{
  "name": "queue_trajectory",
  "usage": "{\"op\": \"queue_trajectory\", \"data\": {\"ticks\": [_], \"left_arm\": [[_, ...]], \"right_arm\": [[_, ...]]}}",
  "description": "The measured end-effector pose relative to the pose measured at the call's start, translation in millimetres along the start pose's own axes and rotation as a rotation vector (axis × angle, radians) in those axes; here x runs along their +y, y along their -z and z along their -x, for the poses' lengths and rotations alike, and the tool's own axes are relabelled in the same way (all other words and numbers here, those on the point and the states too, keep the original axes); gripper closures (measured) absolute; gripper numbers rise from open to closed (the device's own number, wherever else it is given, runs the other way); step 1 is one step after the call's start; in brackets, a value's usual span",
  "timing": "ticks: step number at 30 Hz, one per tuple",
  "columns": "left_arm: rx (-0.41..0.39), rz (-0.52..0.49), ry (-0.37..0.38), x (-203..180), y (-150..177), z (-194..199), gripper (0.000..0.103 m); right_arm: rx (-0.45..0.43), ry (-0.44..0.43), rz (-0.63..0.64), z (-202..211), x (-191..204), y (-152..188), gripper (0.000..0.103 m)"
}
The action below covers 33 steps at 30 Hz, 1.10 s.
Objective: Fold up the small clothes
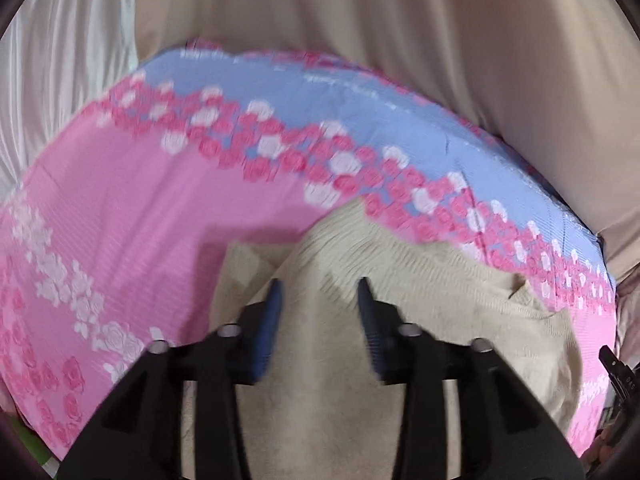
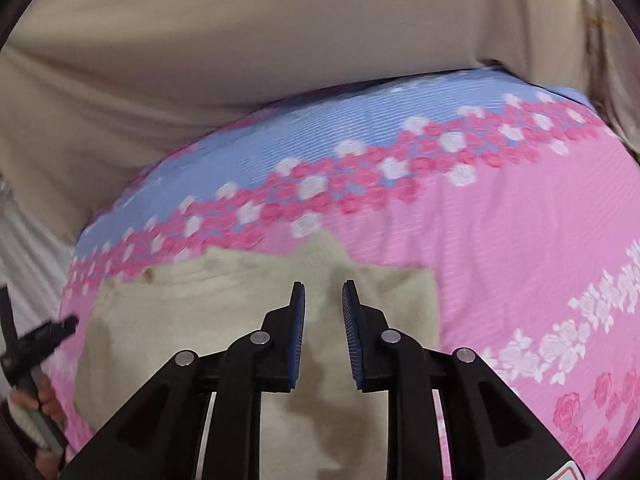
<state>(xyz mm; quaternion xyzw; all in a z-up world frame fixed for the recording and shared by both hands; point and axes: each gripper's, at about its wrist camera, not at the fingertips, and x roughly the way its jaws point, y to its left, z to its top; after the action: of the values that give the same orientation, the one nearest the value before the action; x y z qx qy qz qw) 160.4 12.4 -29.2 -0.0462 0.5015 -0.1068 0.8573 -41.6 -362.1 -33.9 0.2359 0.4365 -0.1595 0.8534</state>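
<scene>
The beige garment (image 1: 420,320) lay flat on the pink and blue floral sheet (image 1: 120,208), directly under and ahead of both claws. The left gripper (image 1: 319,286) hung above it with its 2 jaws parted and nothing between them. The right gripper (image 2: 323,286) stood likewise, jaws narrowly apart and empty over the cloth. Beyond the sheet, past the fingertips, hung a tan curtain (image 2: 240,40).
</scene>
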Motion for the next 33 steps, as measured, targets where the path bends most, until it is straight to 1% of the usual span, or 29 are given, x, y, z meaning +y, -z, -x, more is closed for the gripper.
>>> {"op": "queue_trajectory", "data": {"ticks": [1,3,4,5,6,7,9,10,11,12,13,14,15,16,17,18,19,20,21,22,24,26,28,29,30,32,33], "left_arm": [[0.009,-0.021,-0.002,-6.0,-0.4,-4.7,0.062],[0.043,-0.058,-0.05,-14.6,0.4,-25.2,0.063],[0.063,-0.06,-0.064,-15.9,4.2,-33.4,0.063],[0.09,-0.052,-0.072,-13.2,7.6,-41.1,0.063],[0.102,-0.042,-0.076,-10.1,10.6,-44.1,0.063],[0.104,-0.031,-0.079,-7.9,12.7,-44.8,0.063],[0.101,-0.021,-0.074,-3.6,15.8,-42.7,0.063],[0.101,-0.022,-0.077,-3.1,16.6,-43.4,0.063],[0.103,-0.025,-0.079,-3.3,17.5,-44.4,0.063],[0.107,-0.03,-0.081,-4.3,18.3,-45.8,0.063],[0.109,-0.033,-0.084,-5.3,18.1,-46.6,0.063],[0.11,-0.037,-0.083,-6.4,18.1,-47.2,0.063],[0.111,-0.04,-0.086,-7.3,17.8,-47.2,0.063],[0.11,-0.043,-0.088,-7.9,17.5,-46.5,0.063],[0.108,-0.045,-0.084,-7.4,17.4,-45.4,0.063],[0.108,-0.047,-0.085,-7.0,17.4,-45.2,0.063],[0.108,-0.045,-0.087,-6.1,17.6,-45.3,0.063],[0.11,-0.041,-0.088,-4.8,17.9,-46.0,0.063],[0.114,-0.037,-0.088,-3.9,18.2,-46.7,0.063],[0.116,-0.035,-0.088,-3.5,18.5,-46.8,0.063],[0.115,-0.038,-0.087,-3.1,18.9,-43.5,0.063],[0.104,-0.031,-0.074,1.0,18.6,-33.4,0.062],[0.087,0.006,-0.038,11.7,18.5,-21.0,0.058],[0.082,0.054,0.002,23.5,19.5,-13.8,0.047],[0.084,0.104,0.028,34.9,21.1,-9.6,0.035],[0.103,0.217,0.061,63.3,27.5,-8.1,0.03],[0.121,0.264,0.066,75.2,31.7,-10.4,0.03]], "right_arm": [[0.04,0.028,0.024,-15.9,3.1,3.2,0.082],[0.145,0.116,0.044,-56.4,-2.6,10.9,0.08],[0.169,0.112,0.017,-68.3,-10.9,17.1,0.081],[0.144,0.093,-0.016,-60.9,-14.0,17.3,0.081],[0.148,0.085,-0.037,-54.3,-13.5,14.8,0.081],[0.125,0.069,-0.051,-41.7,-11.3,11.7,0.08],[0.092,0.049,-0.026,-27.8,-5.5,9.6,0.078],[0.101,0.06,-0.004,-28.5,-2.4,10.5,0.074],[0.121,0.088,0.03,-35.6,-1.1,14.1,0.072],[0.159,0.126,0.06,-49.3,-2.5,18.3,0.071],[0.188,0.135,0.068,-59.0,-5.4,24.7,0.071],[0.162,0.129,0.05,-55.4,-4.4,24.7,0.07],[0.158,0.119,0.033,-50.2,-2.8,22.8,0.07],[0.138,0.093,0.02,-40.3,0.4,21.1,0.07],[0.12,0.077,0.025,-34.3,3.5,20.2,0.069],[0.111,0.079,0.046,-31.5,6.9,20.2,0.067],[0.116,0.104,0.085,-34.4,9.7,22.3,0.063],[0.13,0.134,0.114,-42.3,11.2,24.6,0.061],[0.168,0.163,0.129,-52.9,7.8,29.2,0.061],[0.181,0.15,0.115,-56.8,5.0,29.5,0.061],[0.151,0.117,0.06,-41.9,0.6,27.0,0.061],[0.113,0.098,0.05,-25.6,-0.3,25.9,0.06],[0.102,0.11,0.065,-16.2,-3.3,26.7,0.053],[0.098,0.13,0.067,-11.4,-9.4,30.6,0.048],[0.098,0.144,0.061,-7.9,-14.3,33.2,0.046],[0.109,0.175,0.009,-2.2,-34.0,42.6,0.042],[0.114,0.174,-0.032,0.3,-45.5,47.7,0.04]]}}
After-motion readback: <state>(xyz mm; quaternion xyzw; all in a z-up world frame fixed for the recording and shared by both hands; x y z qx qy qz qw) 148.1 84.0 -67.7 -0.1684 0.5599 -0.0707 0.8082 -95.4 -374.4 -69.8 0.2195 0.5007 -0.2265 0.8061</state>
